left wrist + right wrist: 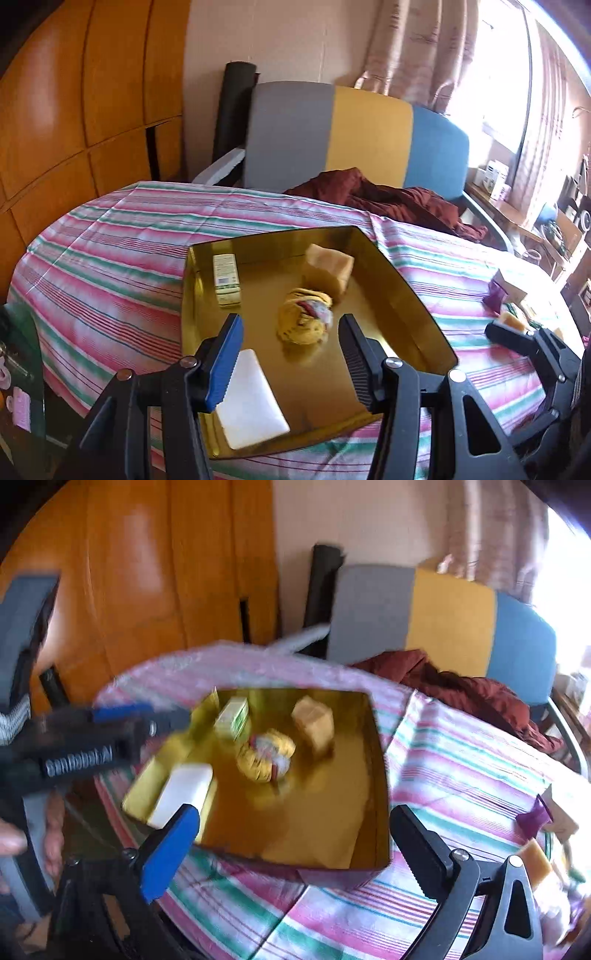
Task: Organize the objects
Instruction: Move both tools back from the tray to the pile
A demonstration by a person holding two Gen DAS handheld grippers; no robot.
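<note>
Gold tray (406, 291) on our desk (110, 258) holds yarn (304, 317); left gripper (291, 354) and right gripper (295, 853) both gape apart, empty.

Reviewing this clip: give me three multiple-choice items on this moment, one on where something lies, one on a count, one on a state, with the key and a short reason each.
1. Where does the white flat block lie?
A. In the gold tray, near corner
B. On the striped cloth
C. On the chair

2. How many things lie in the gold tray?
A. Two
B. Four
C. Six

3. What is between the fingers of the right gripper?
A. The yellow bundle
B. Nothing, it is open
C. The small green-and-white box

Key:
1 A, it rests on the tray floor beside the left gripper.
2 B, the block, the box, the bundle and a tan block.
3 B, the fingers stand wide apart with only tray and cloth behind them.
</note>
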